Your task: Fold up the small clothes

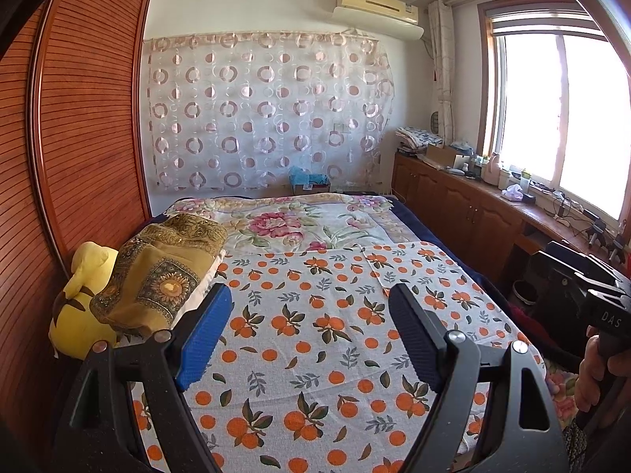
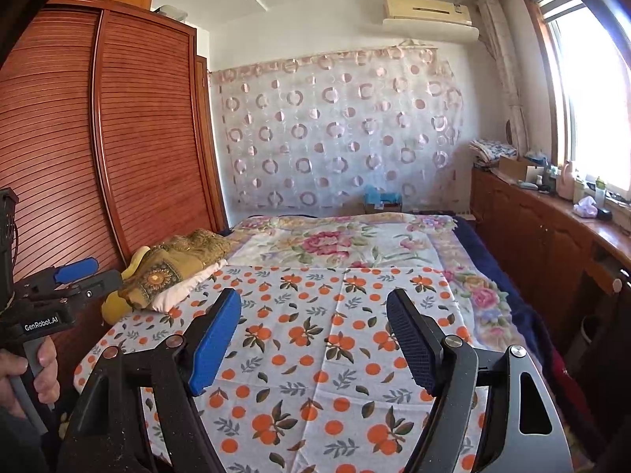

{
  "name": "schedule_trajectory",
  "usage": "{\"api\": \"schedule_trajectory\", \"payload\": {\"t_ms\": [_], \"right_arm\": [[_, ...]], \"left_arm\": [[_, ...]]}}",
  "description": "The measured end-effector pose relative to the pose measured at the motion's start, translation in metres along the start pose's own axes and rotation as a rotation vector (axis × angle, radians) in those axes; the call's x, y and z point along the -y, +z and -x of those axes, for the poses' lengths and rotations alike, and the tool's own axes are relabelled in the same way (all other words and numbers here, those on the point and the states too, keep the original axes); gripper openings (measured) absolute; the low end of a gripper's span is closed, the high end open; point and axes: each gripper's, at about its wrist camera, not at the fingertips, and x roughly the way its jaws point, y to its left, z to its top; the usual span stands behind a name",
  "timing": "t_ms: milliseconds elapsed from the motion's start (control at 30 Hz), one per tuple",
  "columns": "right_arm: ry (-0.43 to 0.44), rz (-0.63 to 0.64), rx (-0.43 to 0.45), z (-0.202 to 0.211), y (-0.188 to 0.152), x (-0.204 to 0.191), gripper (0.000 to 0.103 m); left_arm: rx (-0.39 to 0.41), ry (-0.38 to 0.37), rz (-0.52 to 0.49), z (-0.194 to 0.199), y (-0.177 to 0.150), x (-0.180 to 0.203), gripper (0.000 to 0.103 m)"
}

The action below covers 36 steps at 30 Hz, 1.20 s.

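Both hand-held grippers, left (image 1: 309, 339) and right (image 2: 313, 341), gape empty above orange-print cloth (image 1: 335, 315); pinch its near corners, lift evenly

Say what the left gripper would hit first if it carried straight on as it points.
Probably the orange-print cloth on the bed: the left gripper, jaws open and empty, aims forward and slightly down over it. Depth is unclear; a shallower line would reach the floral cover.
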Motion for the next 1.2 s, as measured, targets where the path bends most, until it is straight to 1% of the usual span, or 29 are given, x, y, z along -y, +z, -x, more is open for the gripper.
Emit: {"api": "schedule_trajectory", "payload": {"t_ms": [1200], "right_arm": [[0.011,0.008,0.000,-0.0029,-0.0020,0.0065,0.078]], "left_arm": [[0.007,0.002,0.000,0.0004,-0.0007,-0.0042,0.082]]}}
